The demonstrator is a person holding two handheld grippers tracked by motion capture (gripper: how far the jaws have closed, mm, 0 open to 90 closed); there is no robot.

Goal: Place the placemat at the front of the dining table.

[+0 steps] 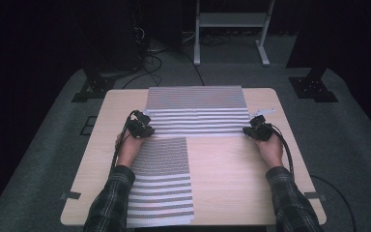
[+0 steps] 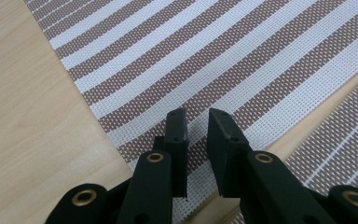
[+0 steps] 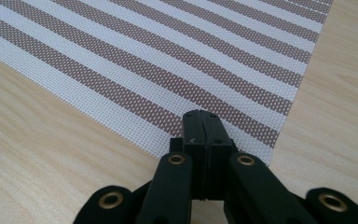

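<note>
Striped woven placemat [image 1: 198, 113], brown-and-white mesh with a finely patterned far band, lies flat across the far half of the pale wooden tabletop [image 1: 232, 174], its long near edge facing the person. At the mat's near left corner sits the left gripper [image 1: 141, 128]; in the left gripper view [image 2: 198, 126] its black fingers [image 2: 176, 135] stand over that corner with a narrow gap between them, and whether they pinch the mesh cannot be told. At the near right corner sits the right gripper [image 1: 257, 131]; in the right gripper view [image 3: 202, 128] its fingers [image 3: 193, 135] are clenched tight together right at the mat's edge, apparently nipping the corner. A second striped woven placemat [image 1: 162, 181] of the same mesh lies lengthwise at the near left of the tabletop, just beside the first mat's near edge, under the person's left forearm in a plaid sleeve [image 1: 108, 203]. Black cables trail from both grippers back along the wrists.
</note>
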